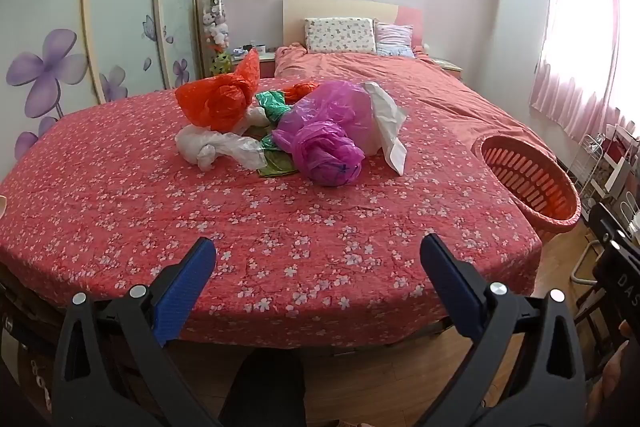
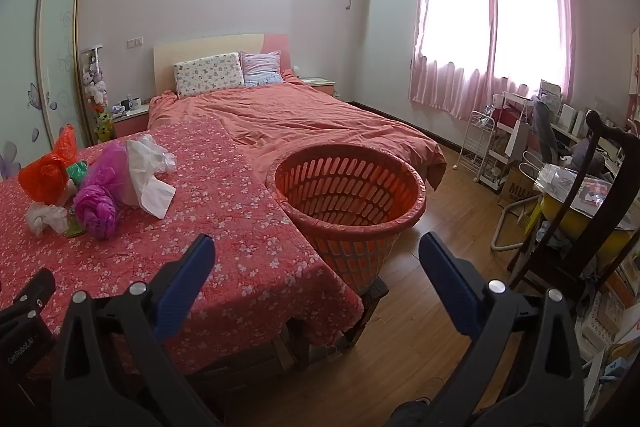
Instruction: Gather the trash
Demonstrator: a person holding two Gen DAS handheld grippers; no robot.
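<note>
A home bedroom: made bed (image 2: pixel 280 115), pillows (image 2: pixel 210 73), pink curtains (image 2: pixel 492 15), wardrobe (image 1: pixel 100 7).

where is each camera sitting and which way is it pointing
Left wrist: on the left gripper, angled down over the flowered cloth at the pile of plastic bags; its open jaws and a hand show.
Right wrist: on the right gripper, facing the orange basket and window; open jaws show.
Shared: bags, basket, bed.

left hand-held gripper (image 1: pixel 318 253) agape, right hand-held gripper (image 2: pixel 316 253) agape
</note>
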